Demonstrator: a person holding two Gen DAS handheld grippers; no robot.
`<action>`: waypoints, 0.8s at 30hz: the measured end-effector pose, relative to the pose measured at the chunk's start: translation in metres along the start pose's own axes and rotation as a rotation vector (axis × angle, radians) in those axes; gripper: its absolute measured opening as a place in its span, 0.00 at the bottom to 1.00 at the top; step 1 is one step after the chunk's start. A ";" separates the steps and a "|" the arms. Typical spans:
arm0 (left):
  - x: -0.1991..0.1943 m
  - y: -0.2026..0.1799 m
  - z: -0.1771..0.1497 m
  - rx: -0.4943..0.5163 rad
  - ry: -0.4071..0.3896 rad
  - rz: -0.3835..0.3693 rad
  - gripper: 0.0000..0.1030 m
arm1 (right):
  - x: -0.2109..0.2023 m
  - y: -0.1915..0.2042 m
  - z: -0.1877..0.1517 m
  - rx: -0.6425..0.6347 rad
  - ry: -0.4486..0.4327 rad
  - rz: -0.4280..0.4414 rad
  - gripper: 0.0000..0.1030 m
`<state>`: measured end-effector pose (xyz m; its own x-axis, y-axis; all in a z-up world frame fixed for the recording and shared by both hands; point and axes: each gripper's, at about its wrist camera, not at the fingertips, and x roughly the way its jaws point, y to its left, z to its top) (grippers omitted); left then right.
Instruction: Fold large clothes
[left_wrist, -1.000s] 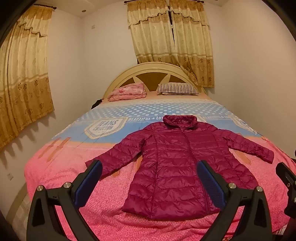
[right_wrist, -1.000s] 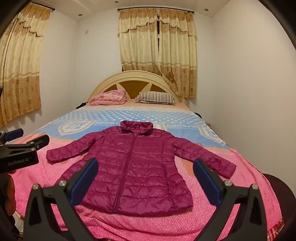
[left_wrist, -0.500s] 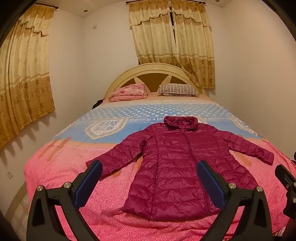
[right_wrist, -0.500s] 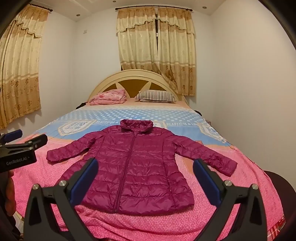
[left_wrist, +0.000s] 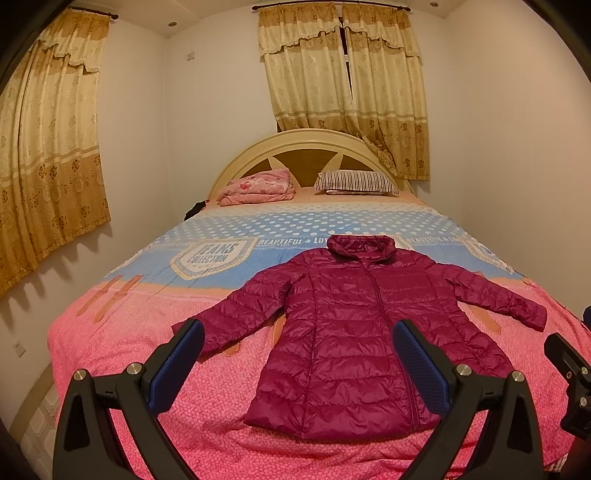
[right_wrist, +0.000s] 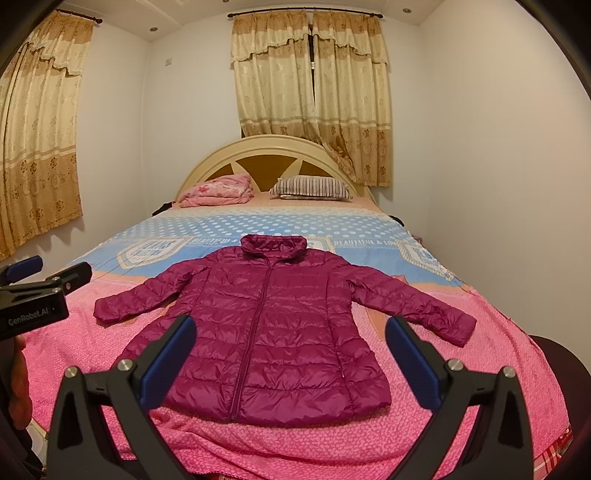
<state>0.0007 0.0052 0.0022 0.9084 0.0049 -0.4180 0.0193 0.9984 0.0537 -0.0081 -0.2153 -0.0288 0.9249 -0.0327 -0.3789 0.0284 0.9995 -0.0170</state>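
Nothing has moved: our left claw (left_wrist: 297, 363) and right claw (right_wrist: 290, 360) hover released; puffer jacket (right_wrist: 273, 325) seemingly spread for folding.

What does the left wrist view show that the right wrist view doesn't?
Only the left wrist view shows the left gripper head-on, jaws open, and the "JEANS COLLECTION" badge readable. Only the right wrist view shows the right gripper head-on, jaws open, and a dark rounded object beside the bed. Both share the magenta puffer jacket lying flat, sleeves spread, untouched.
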 end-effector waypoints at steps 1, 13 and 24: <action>0.000 -0.001 0.000 0.001 0.001 -0.001 0.99 | 0.000 0.000 0.000 0.000 0.000 0.000 1.00; 0.001 0.001 -0.002 -0.004 0.000 0.004 0.99 | 0.001 0.002 -0.003 0.004 0.008 0.005 1.00; 0.001 0.002 -0.003 -0.007 -0.001 0.005 0.99 | 0.004 0.002 -0.004 0.008 0.015 0.014 1.00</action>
<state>0.0007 0.0074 -0.0008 0.9087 0.0098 -0.4173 0.0119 0.9987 0.0493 -0.0060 -0.2131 -0.0336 0.9193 -0.0190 -0.3930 0.0189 0.9998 -0.0041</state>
